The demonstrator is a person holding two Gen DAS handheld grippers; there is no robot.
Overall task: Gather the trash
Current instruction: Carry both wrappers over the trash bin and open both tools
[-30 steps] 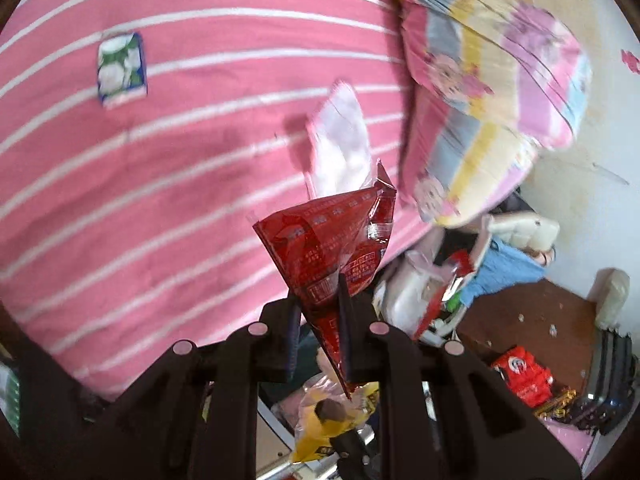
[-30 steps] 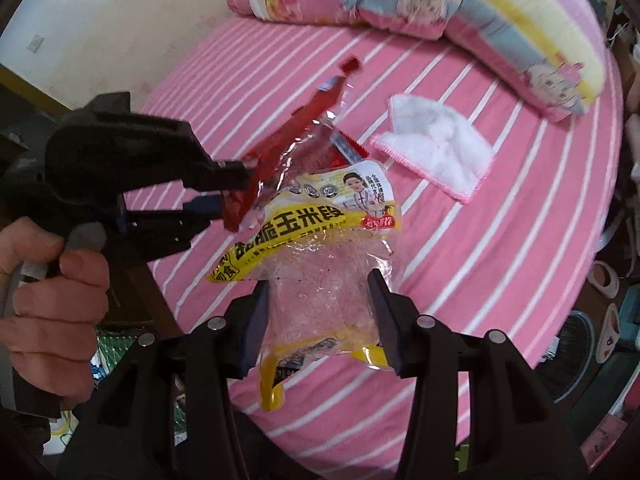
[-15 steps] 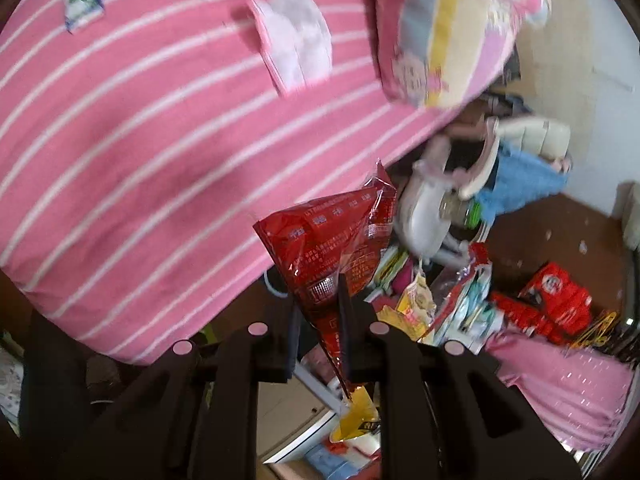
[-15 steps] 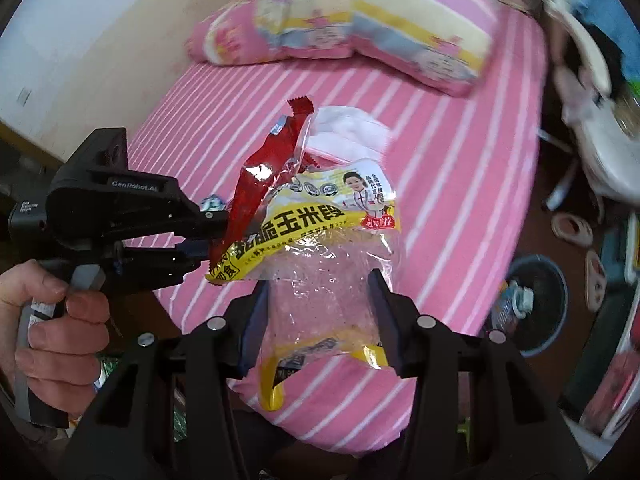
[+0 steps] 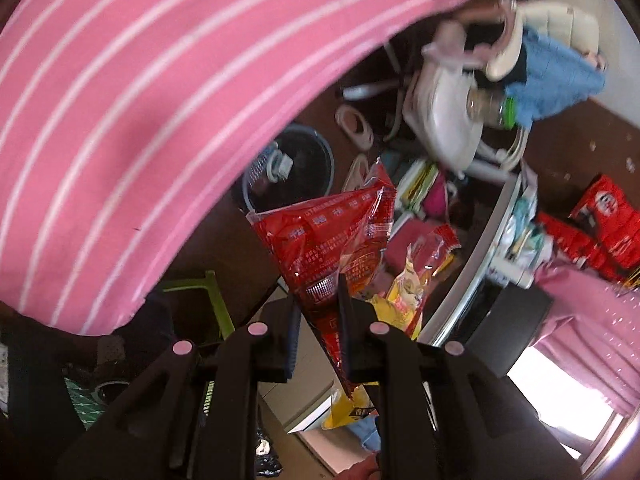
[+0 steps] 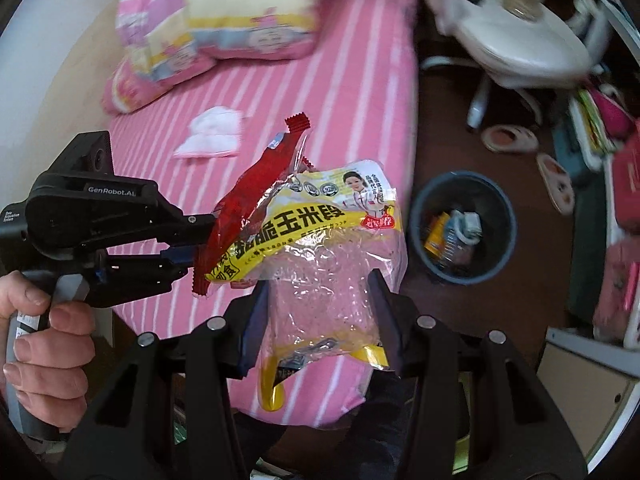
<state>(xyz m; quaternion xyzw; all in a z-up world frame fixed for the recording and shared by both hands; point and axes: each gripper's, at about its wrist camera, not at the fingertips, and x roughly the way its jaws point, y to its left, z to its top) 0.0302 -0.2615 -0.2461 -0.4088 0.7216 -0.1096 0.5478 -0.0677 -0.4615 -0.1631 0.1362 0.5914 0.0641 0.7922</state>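
My left gripper [image 5: 318,312] is shut on a red snack wrapper [image 5: 320,240] and holds it in the air beyond the bed's edge. In the right wrist view the same gripper [image 6: 200,256] holds the red wrapper [image 6: 256,204] from the left. My right gripper [image 6: 320,304] is shut on a yellow and clear snack bag [image 6: 320,248]. A grey trash bin [image 6: 464,228] with some litter stands on the dark floor beside the bed, right of both wrappers. It also shows in the left wrist view [image 5: 292,168], beyond the red wrapper.
The pink striped bed [image 6: 360,80] carries pillows [image 6: 224,16] and a white cloth [image 6: 212,136]. A white swivel chair [image 6: 520,44], slippers [image 6: 508,140], stacked books [image 6: 592,120] and red packs [image 5: 592,224] crowd the floor around the bin.
Both grippers have swung away from the bed toward the floor, still holding their wrappers. The trash bin has come into full view and the pillows have slid out of the left view.
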